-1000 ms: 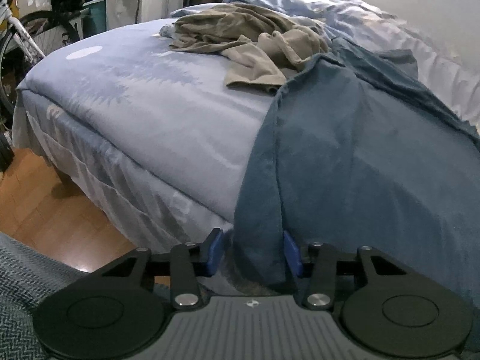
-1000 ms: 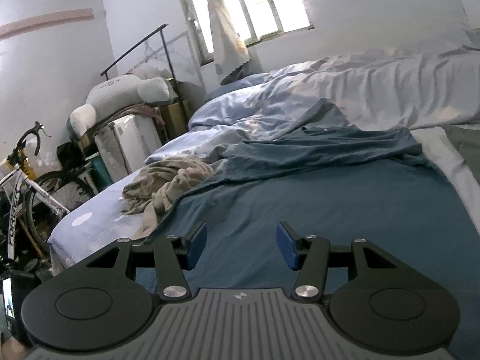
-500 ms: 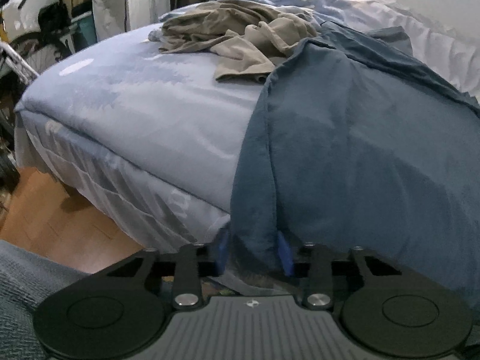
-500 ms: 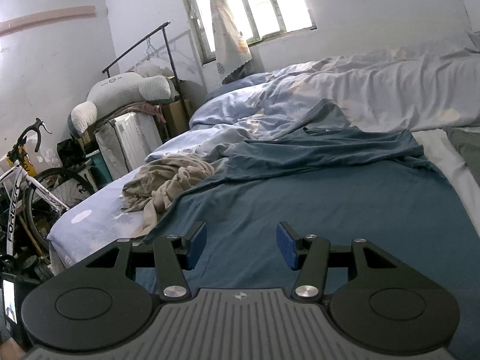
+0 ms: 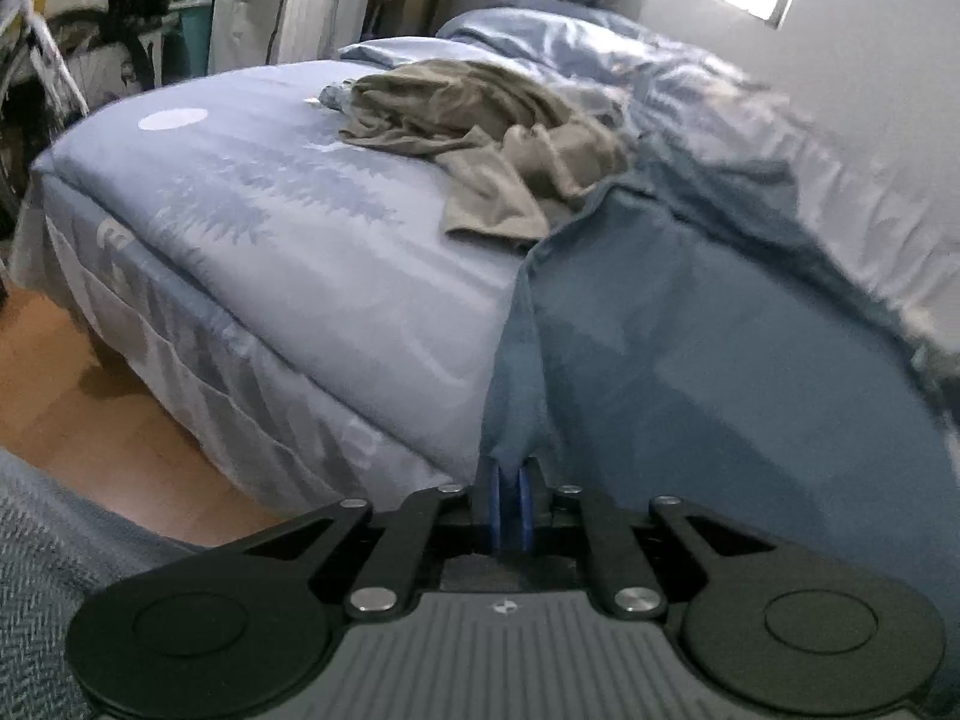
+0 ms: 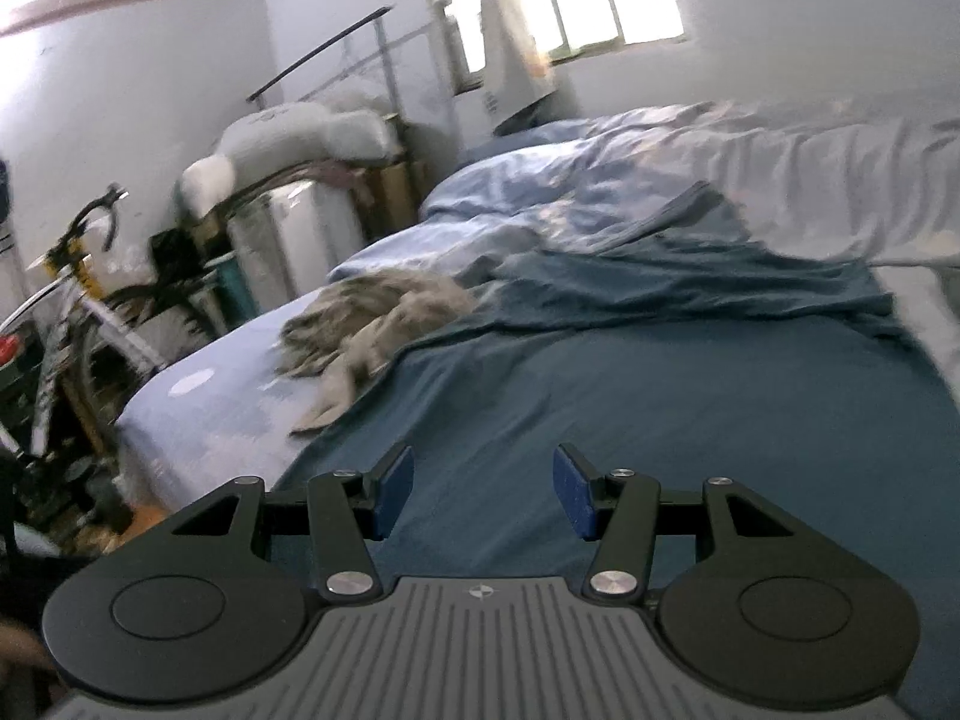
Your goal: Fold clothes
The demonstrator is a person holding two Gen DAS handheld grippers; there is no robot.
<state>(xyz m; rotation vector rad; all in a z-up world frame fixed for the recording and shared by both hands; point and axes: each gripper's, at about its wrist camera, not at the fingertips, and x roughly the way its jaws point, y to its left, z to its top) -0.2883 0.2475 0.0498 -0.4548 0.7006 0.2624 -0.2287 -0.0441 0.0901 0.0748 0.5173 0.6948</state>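
Observation:
A large blue garment (image 5: 690, 324) lies spread over the bed and hangs over its near edge. My left gripper (image 5: 509, 483) is shut on the garment's lower left corner at the bed's edge; the cloth rises in a pinched fold from between the blue pads. The same blue garment (image 6: 690, 384) fills the right wrist view. My right gripper (image 6: 483, 489) is open and empty just above the garment's near part. A crumpled beige garment (image 5: 492, 132) lies further back on the bed, its edge touching the blue one; it also shows in the right wrist view (image 6: 372, 324).
The bed has a light blue sheet (image 5: 288, 222) and a rumpled pale duvet (image 6: 750, 168) at the far side. Wooden floor (image 5: 78, 420) lies left of the bed. A bicycle (image 6: 66, 312), white boxes (image 6: 288, 234) and a clothes rail stand along the left wall.
My left gripper's jaws closed from wide open onto the blue garment's corner. The left view swung slightly. My right gripper stayed open and moved a little over the garment.

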